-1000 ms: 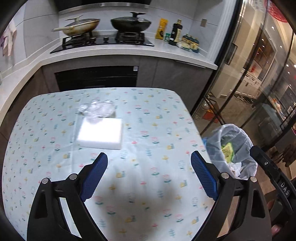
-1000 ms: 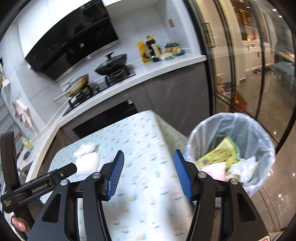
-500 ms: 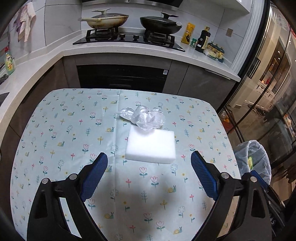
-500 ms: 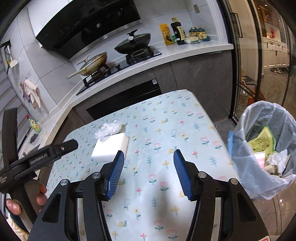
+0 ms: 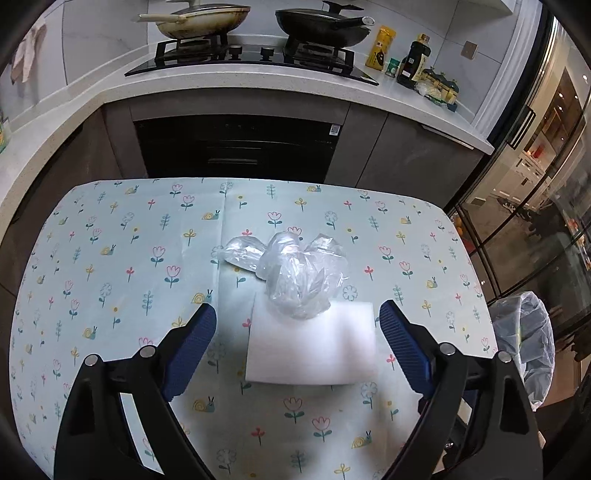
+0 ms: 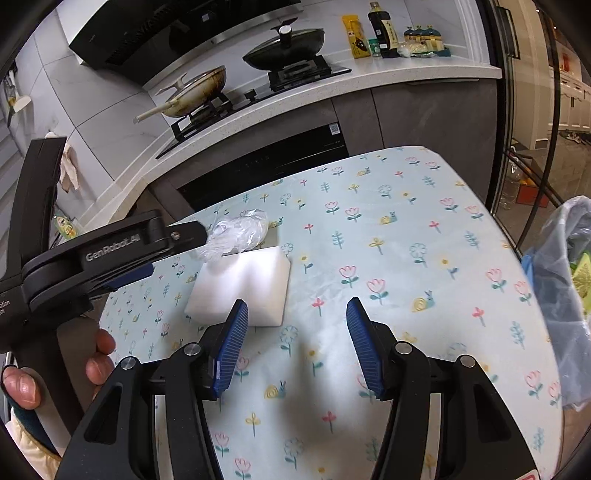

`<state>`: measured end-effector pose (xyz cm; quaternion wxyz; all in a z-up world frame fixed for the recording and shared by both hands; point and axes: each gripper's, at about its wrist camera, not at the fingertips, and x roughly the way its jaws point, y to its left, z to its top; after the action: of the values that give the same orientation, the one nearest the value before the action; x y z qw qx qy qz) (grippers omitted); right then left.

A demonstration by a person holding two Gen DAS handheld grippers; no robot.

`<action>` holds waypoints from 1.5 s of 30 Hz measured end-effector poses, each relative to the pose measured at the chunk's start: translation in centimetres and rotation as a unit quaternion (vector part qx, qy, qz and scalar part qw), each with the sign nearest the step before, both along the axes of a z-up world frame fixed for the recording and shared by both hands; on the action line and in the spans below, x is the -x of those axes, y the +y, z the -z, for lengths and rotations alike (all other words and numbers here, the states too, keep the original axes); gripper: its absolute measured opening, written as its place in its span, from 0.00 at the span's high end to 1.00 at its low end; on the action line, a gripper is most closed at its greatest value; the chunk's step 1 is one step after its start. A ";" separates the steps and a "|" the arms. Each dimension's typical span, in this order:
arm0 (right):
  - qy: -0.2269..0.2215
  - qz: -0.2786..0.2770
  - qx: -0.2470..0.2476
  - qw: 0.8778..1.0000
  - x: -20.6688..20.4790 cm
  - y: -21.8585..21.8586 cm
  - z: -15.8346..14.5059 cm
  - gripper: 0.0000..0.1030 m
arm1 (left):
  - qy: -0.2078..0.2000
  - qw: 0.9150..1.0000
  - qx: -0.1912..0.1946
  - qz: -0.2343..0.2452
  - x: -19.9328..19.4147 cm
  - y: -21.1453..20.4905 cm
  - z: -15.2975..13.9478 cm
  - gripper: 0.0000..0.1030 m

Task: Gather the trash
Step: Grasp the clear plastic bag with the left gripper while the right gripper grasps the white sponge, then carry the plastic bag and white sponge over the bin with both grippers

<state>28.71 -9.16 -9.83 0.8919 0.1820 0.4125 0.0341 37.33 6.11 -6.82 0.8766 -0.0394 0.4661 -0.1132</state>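
A crumpled clear plastic bag [image 5: 295, 273] lies on the floral tablecloth [image 5: 110, 258], resting partly on a white foam block [image 5: 314, 343]. My left gripper [image 5: 296, 308] hovers over them with its jaws wide and closing; the block sits between the blue pads without touching them. In the right wrist view the bag [image 6: 236, 234] and block [image 6: 247, 277] lie ahead to the left, with a left finger [image 6: 177, 234] beside the bag. My right gripper [image 6: 297, 303] is open over bare cloth, with nothing between its pads.
A bin lined with a clear bag [image 5: 524, 332] stands on the floor off the table's right edge [image 6: 569, 295] and holds wrappers. Behind the table run a counter, a hob with two pans [image 5: 258, 22] and bottles. A hand [image 6: 99, 354] grips the left tool.
Both grippers swung away from the bin and down toward the table. The foam block and plastic bag now sit close, framed by the left fingers. The left jaws narrowed slightly.
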 end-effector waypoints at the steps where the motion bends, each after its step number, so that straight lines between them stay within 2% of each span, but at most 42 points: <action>1: 0.002 -0.002 0.000 1.000 -0.5 0.3 0.3 0.47 | 0.005 1.000 0.000 0.003 -0.5 -0.2 0.4 0.20; 6: 0.010 -0.016 -0.002 1.000 -2.7 1.7 1.5 0.47 | 0.028 0.999 0.006 0.014 -2.2 -0.5 2.2 0.33; 11: 0.016 -0.023 -0.003 1.000 -4.5 2.7 2.5 0.47 | 0.038 0.999 0.003 0.032 -3.1 -0.8 3.3 0.62; 13: 0.020 -0.026 -0.005 0.999 -4.9 3.0 2.9 0.47 | 0.032 0.999 0.002 0.034 -3.1 -0.7 3.4 0.65; 14: 0.022 -0.029 -0.006 0.999 -5.1 3.2 3.2 0.48 | 0.030 0.999 0.001 0.035 -3.1 -0.7 3.4 0.71; 16: 0.025 -0.032 -0.007 0.999 -5.3 3.5 3.5 0.53 | 0.029 0.999 0.003 0.037 -3.1 -0.5 3.5 0.75; 18: 0.027 -0.041 -0.014 0.999 -5.4 3.8 3.9 0.68 | 0.029 0.999 0.007 0.038 -3.0 -0.2 3.4 0.80; 20: 0.021 -0.045 -0.014 0.999 -5.1 4.1 3.7 0.68 | 0.029 0.999 0.013 0.036 -2.7 0.2 3.1 0.84; 30: 0.006 -0.041 -0.019 0.999 -1.9 3.0 2.3 0.82 | 0.004 0.999 0.020 0.029 1.0 1.4 -0.1 0.85; 37: -0.003 -0.013 -0.024 1.000 1.7 0.5 0.8 0.85 | -0.003 0.999 0.026 0.030 5.1 1.0 -2.1 0.85; 45: -0.016 0.033 -0.025 0.999 7.1 -4.2 -0.6 0.85 | -0.001 0.998 0.021 0.051 10.0 -1.2 -2.5 0.85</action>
<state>21.63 -13.39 -9.23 0.8942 0.2176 0.3908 0.0176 27.29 4.88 -4.30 0.8693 -0.0339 0.4637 -0.1676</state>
